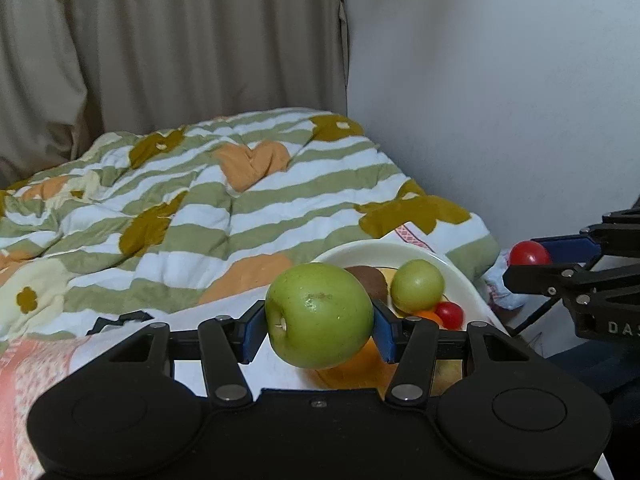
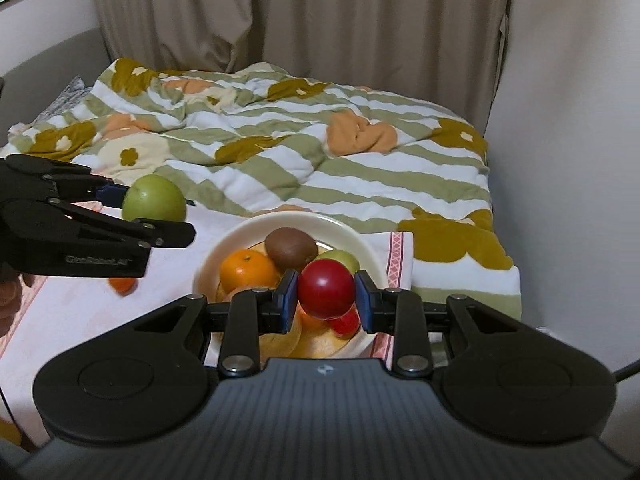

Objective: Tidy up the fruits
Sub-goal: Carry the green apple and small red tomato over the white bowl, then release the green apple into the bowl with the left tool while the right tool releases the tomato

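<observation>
Now the left gripper (image 1: 319, 316) clamps a green apple (image 1: 319, 315) and the right gripper (image 2: 326, 294) a red fruit (image 2: 326, 289), both aloft near the bowl (image 2: 240, 228), probably needing separate resting spots next.

Black claw (image 2: 326, 294), blue pads (image 2: 289, 296), silver screws

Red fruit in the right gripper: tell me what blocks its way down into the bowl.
The red fruit is shut in the right gripper above the bowl. An orange, a kiwi and a small red fruit fill the spot beneath it.
</observation>
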The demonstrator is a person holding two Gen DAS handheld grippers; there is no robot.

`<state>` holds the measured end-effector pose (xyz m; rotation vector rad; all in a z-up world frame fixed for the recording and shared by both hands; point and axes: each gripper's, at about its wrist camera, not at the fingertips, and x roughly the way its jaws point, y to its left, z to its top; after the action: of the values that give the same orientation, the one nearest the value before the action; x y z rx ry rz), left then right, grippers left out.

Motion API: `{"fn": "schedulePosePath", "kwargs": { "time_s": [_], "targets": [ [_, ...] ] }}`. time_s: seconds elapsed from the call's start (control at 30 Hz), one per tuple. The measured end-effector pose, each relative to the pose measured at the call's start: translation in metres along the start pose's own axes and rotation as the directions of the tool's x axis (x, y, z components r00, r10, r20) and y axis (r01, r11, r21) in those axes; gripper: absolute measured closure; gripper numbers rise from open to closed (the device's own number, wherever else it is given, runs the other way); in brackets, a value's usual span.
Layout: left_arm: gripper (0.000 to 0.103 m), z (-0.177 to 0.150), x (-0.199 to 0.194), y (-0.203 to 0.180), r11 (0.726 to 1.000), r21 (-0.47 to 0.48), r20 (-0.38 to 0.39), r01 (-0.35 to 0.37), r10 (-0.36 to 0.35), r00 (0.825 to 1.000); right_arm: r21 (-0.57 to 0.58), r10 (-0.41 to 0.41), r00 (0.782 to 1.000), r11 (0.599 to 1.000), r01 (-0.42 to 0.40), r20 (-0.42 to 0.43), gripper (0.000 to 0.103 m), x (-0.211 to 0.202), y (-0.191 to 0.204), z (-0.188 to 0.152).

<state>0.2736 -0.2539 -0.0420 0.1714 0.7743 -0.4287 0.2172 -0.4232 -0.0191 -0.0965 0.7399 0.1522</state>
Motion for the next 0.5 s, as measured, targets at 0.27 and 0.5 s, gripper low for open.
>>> {"fn": "schedulePosePath", "kwargs": {
  "time_s": [0.27, 0.5],
  "targets": [
    [0.045, 0.014, 0.062, 0.007, 1.0, 0.017, -0.087, 0.012, -0.01, 0.996, 0.041, 0.024, 0.999, 0.999, -0.022, -0.044, 0.057, 0.047, -0.012, 0.008],
    [0.045, 0.014, 0.086, 0.007, 0.999, 0.024, -0.141, 0.02, -0.017, 0.99, 0.067, 0.037, 0.997, 0.997, -0.032, -0.068, 0.057, 0.068, -0.02, 0.009]
  ]
}}
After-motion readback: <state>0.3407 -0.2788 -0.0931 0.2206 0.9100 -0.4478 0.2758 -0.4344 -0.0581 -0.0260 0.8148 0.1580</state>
